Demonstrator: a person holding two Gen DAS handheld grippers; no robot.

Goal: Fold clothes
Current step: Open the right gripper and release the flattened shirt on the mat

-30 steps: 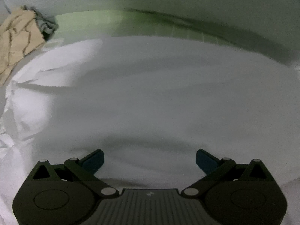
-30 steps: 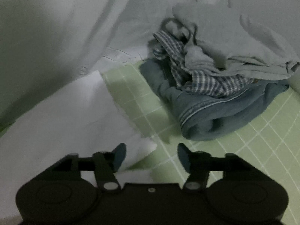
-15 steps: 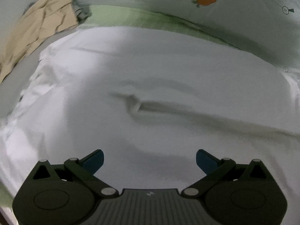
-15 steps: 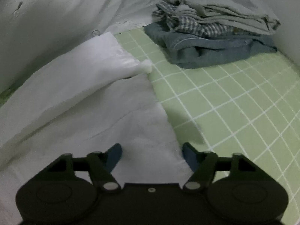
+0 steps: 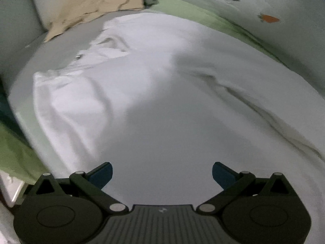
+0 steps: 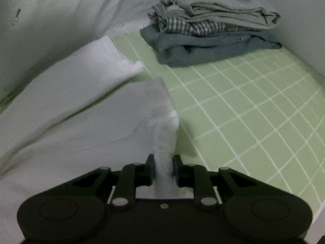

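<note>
A white garment lies spread over the green grid mat; it also fills the left of the right wrist view. My left gripper is open and empty, hovering just above the middle of the white cloth. My right gripper is shut on the white garment's right edge, with a bunched fold of cloth pinched between its blue pads. The cloth's far corner lies flat on the mat.
A stack of folded clothes in grey, plaid and blue sits at the far right on the green mat. A beige garment lies at the far left. A pale printed sheet hangs behind.
My right gripper has closed on the white garment's right edge; it was open half a second ago. My left gripper has swung left over the cloth and stays open.
</note>
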